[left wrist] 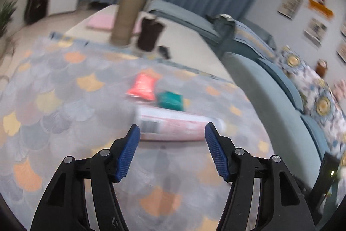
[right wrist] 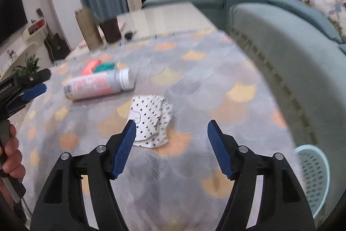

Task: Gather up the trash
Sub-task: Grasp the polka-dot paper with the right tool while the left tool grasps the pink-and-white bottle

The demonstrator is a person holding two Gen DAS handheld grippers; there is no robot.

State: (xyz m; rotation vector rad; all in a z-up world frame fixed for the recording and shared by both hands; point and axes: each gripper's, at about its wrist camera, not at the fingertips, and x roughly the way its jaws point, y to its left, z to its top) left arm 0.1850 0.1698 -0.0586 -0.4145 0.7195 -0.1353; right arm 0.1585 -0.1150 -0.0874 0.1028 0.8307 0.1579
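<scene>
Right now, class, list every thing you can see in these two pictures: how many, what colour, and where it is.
bottle: one, pink with white cap, lying on the tablecloth.
crumpled paper: one, white with dark dots, ahead of the right gripper.
red packet: one, beyond the bottle.
green packet: one, beside the red packet.
tablecloth: one, grey with orange and yellow patches.
basket: one, light blue, low, beside the sofa.
sofa: one, blue-grey, right of the table.
tall containers: two, tan and dark brown, far end of the table.
left gripper: open.
right gripper: open.
</scene>
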